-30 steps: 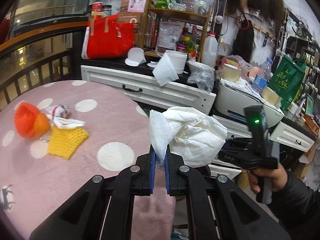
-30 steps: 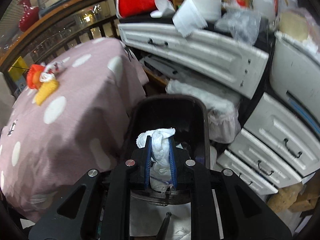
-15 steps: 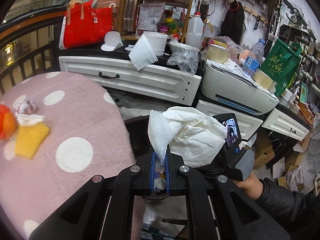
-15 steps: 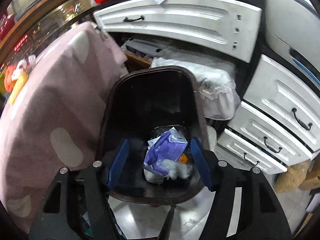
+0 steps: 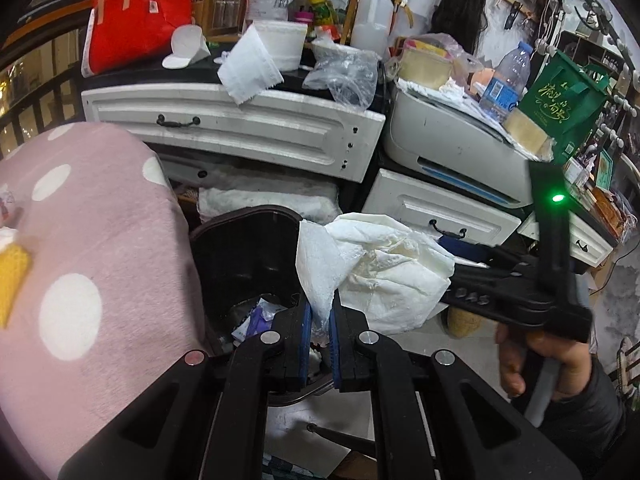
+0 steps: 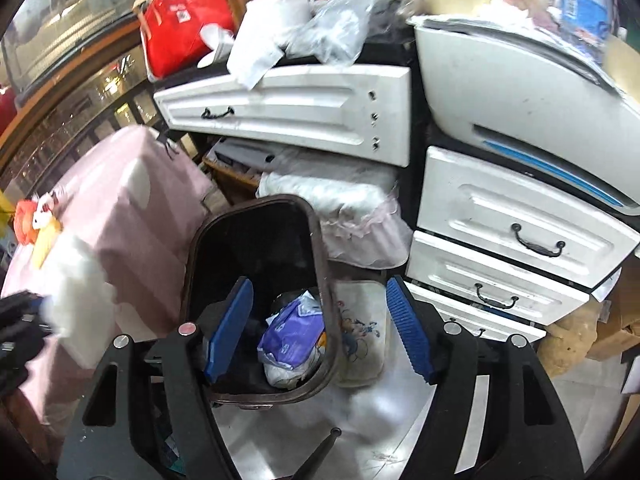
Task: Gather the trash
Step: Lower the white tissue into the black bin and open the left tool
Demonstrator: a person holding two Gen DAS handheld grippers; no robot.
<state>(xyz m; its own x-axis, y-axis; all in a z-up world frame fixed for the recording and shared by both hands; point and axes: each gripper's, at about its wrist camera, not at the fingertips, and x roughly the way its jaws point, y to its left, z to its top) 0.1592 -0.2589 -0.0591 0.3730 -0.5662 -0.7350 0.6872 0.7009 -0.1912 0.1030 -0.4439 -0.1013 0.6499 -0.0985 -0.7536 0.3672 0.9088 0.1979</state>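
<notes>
My left gripper is shut on a crumpled white tissue, which hangs over the near rim of the dark brown bin. From the right wrist view that tissue shows as a white blur at the left. My right gripper hovers over the bin's right rim; its jaws are opening and nothing is between them. Inside the bin lie a purple wrapper and white paper. A yellow foam net and an orange net remain on the pink table.
The pink polka-dot tablecloth drops beside the bin on the left. White drawers and a printer stand behind and to the right. A printed cloth mat lies on the floor by the bin. A hand grips the right tool.
The right gripper opened and its white tissue fell into the bin; then it shifted right. The left gripper carried its tissue from over the table to the bin.
</notes>
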